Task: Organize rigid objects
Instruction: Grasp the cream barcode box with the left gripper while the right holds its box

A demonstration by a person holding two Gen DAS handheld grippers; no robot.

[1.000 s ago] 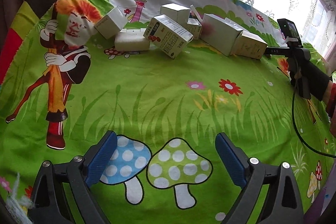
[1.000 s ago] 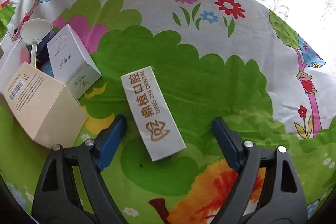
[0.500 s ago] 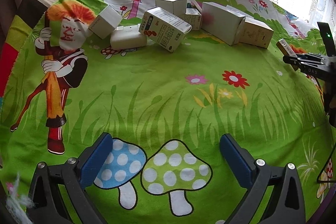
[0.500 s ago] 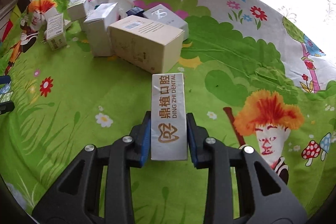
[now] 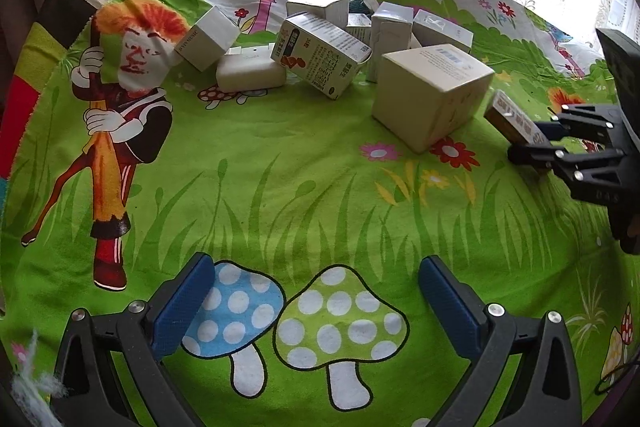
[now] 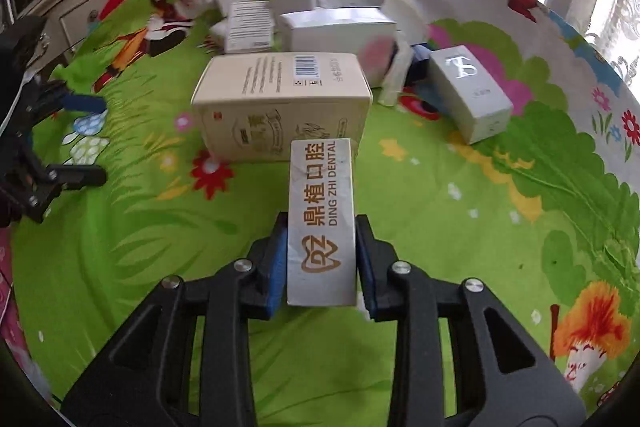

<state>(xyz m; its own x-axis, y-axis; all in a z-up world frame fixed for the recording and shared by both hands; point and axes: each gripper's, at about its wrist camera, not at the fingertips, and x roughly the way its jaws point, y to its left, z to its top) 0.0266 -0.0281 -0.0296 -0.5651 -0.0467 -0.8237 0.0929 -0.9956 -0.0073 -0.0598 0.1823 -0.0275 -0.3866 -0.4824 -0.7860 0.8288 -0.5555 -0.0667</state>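
My right gripper [image 6: 322, 247] is shut on a long white dental box [image 6: 322, 215] with gold lettering, lifted above the cloth. Its far end hangs just in front of a big cream box [image 6: 280, 103]. In the left wrist view the same right gripper [image 5: 536, 143] comes in from the right edge with the dental box [image 5: 514, 119] beside the cream box [image 5: 432, 95]. My left gripper [image 5: 316, 303] stands wide open low over the mushroom print, nothing between its fingers. A cluster of small boxes, one a printed carton [image 5: 320, 55], lies at the far side.
A bright cartoon cloth [image 5: 280, 187] covers the table. A white box with a silver logo [image 6: 470, 93] lies right of the cluster. A flat white box [image 5: 250, 69] and a tilted box [image 5: 206, 39] lie to the left. Lace curtains hang behind; a cabinet [image 6: 80, 3] stands at the far left.
My right gripper closed on the dental box, lifted it and swung it round toward the cream box. The left gripper opened a little wider and stayed in place.
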